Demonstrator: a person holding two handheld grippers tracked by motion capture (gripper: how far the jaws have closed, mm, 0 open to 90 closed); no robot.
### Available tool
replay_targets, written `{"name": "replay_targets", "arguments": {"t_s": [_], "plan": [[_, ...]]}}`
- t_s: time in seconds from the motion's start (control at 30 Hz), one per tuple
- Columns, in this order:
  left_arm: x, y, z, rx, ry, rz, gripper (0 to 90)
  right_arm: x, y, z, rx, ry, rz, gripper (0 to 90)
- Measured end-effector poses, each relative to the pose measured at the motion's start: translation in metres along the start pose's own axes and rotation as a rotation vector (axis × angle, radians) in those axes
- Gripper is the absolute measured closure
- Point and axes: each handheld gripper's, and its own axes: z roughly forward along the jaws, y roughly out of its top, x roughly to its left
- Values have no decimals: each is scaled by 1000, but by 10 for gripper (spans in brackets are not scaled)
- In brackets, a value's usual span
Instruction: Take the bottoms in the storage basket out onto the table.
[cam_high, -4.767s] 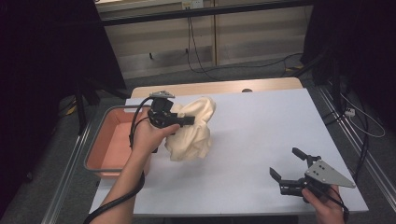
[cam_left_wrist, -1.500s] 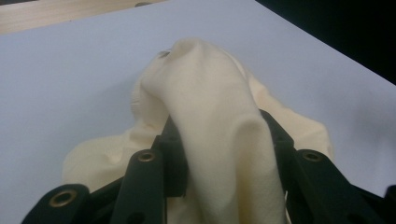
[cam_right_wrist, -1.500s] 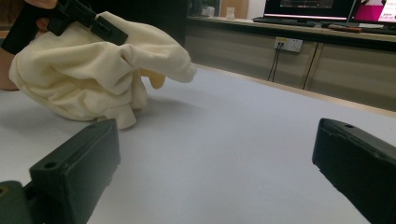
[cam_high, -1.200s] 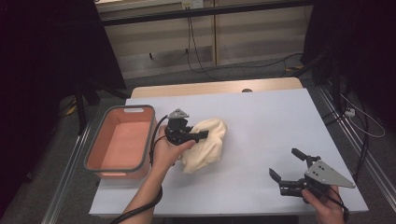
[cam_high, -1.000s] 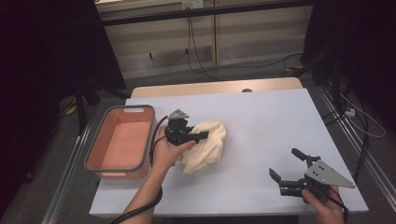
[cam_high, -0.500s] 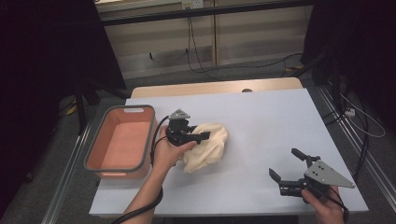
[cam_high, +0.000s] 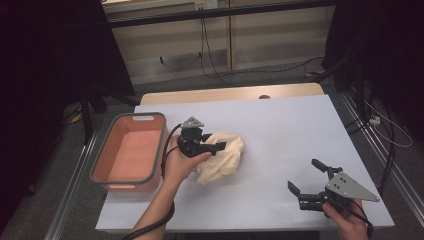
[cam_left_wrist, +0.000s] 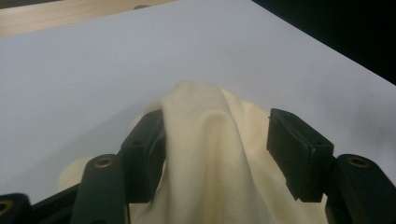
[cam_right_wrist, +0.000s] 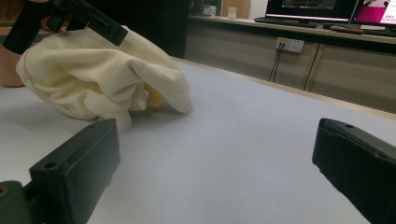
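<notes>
While we look down on the worktop (cam_high: 280, 125), its pale sheet reaches from the far wooden strip to the near edge, and it carries everything else. Next in size is the salmon basin (cam_high: 129, 152), which sits at the left edge with nothing visible inside it. Just beside the basin, left of the middle, lies the cream cloth (cam_high: 222, 157) in a loose heap, resting on the worktop and well apart from the right edge.

We see the left tongs (cam_high: 215, 148) lying over the top of that heap. From the left gripper view a ridge of cloth (cam_left_wrist: 210, 154) rises between the jaws; one pad (cam_left_wrist: 149, 154) touches the fabric, while the other (cam_left_wrist: 299, 154) stands clear of it, so the grip is let go. These jaws have just been opening, with the cloth between them.

Smallest in the high view, the right tongs (cam_high: 307, 180) wait near the near right corner, jaws wide apart with nothing between them, pointing across the bare sheet toward the cloth (cam_right_wrist: 102, 79).

We judge the cloth to be out of the basin and set down, with the release in hand. Spreading or folding it looks like the work left, and none of that shows as begun.
</notes>
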Motion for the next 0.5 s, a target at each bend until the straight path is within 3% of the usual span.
{"name": "replay_targets", "arguments": {"t_s": [0.17, 0.5], "plan": [[-2, 1, -3, -9, 0, 19, 333, 0, 0, 0, -1, 1, 2, 5], [-5, -1, -12, -46, -4, 18, 244, 0, 0, 0, 3, 1, 0, 5]]}}
